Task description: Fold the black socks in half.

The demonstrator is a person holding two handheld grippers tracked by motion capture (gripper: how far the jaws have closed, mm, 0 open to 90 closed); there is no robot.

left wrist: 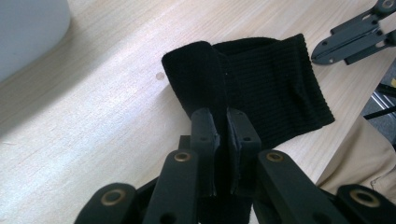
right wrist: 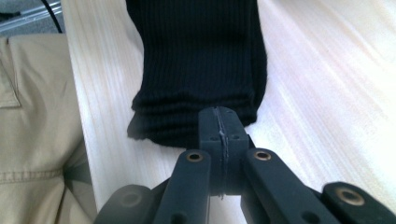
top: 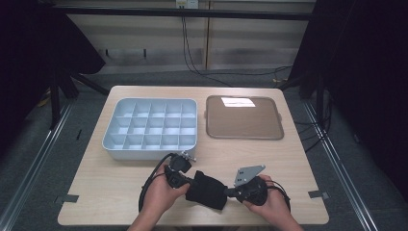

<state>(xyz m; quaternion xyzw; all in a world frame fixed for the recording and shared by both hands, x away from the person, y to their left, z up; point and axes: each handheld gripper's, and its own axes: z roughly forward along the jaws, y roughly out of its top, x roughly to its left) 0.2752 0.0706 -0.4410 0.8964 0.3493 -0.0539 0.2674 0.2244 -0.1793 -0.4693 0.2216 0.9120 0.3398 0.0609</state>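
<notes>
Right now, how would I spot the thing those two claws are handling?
Find the wooden table, then its near edge, in front of the pale divided bin. Between the hands lies a folded black ribbed sock, the table's only soft, dark cloth item.

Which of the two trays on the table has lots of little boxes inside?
The pale blue-grey tray on the left: thin walls split it into many small square compartments. The brown tray beside it is just one flat, undivided surface.

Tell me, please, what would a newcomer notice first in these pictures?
First, the black ribbed sock near the front edge of the wooden table, pinched between the left gripper and the right gripper, one at each end. Behind it stand an empty grey divided box on the left and a brown tray on the right.
</notes>
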